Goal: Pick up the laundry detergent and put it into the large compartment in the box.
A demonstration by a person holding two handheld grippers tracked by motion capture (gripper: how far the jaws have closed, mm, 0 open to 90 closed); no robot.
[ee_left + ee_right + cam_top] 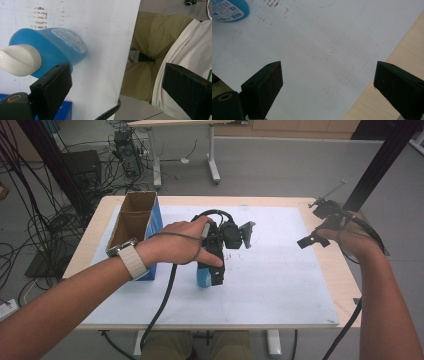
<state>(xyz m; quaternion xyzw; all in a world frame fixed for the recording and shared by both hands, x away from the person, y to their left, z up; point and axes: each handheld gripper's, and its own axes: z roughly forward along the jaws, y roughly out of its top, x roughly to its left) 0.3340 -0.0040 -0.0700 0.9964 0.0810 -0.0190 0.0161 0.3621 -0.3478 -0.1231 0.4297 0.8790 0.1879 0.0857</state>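
Blue bottle (pixel 50 47) with white cap (pixel 20 62) and pale printed label is showing at 9 o'clock in the left gripper view. White mat (pixel 280 280), carrying reddish-brown speckles, is covering a light wood table (pixel 345 285). Box (pixel 156 222) is showing blue outside, brown cardboard inside. Both grippers' jaws are showing black.

1. The blue bottle (pixel 203 276) stands on the white sheet (pixel 280 285), just right of the open cardboard box (pixel 131 227); only a narrow gap lies between them, and the left hand (pixel 175 245) spans it.
2. The left gripper (pixel 216 270) hangs close over the bottle, jaws spread wide, with the bottle outside them.
3. Right of the bottle, the sheet lies bare as far as the right gripper (pixel 312 240) at its far right edge.
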